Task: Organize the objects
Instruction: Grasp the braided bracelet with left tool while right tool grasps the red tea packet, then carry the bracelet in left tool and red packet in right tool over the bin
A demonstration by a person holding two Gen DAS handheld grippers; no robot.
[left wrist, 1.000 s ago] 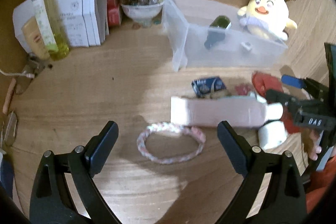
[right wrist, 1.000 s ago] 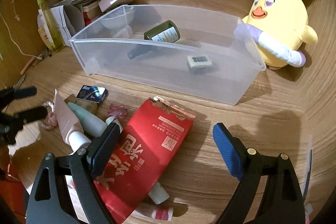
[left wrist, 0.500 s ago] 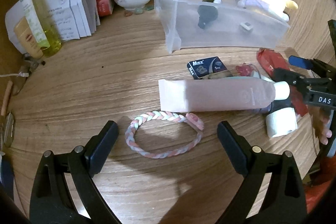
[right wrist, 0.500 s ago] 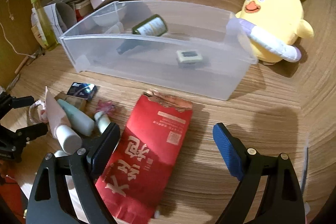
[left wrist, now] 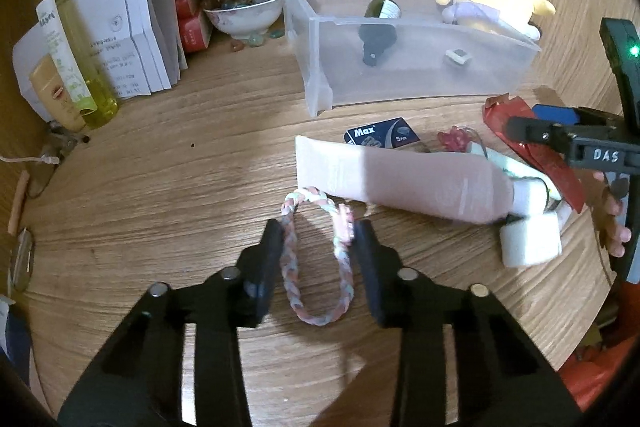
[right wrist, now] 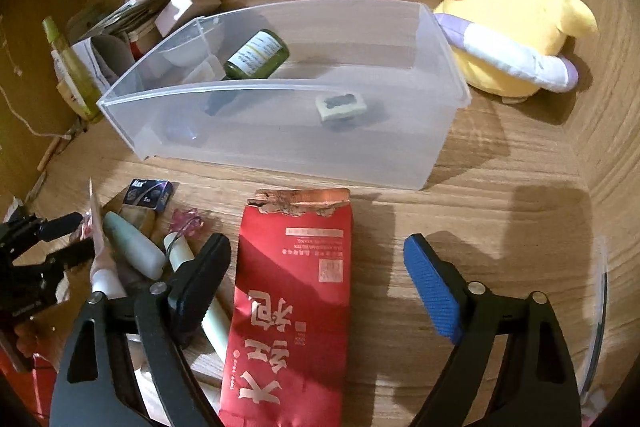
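While a clear plastic bin (right wrist: 280,131) stands open on the wooden worktop (left wrist: 160,195), a dark green bottle (right wrist: 256,55) is seen lying on its side inside it, with a small pale block (right wrist: 340,105) apart from it on the bin floor. A white bowl (left wrist: 244,17) of glass marbles is set left of the bin. The left hand-held gripper (left wrist: 316,239) has just been closing, and a braided pink-and-white bracelet (left wrist: 316,259) is squeezed narrow between its pads. The right hand-held gripper (right wrist: 316,259) is spread, its jaws having just narrowed, with a red packet (right wrist: 292,299) lying flat between them, untouched.
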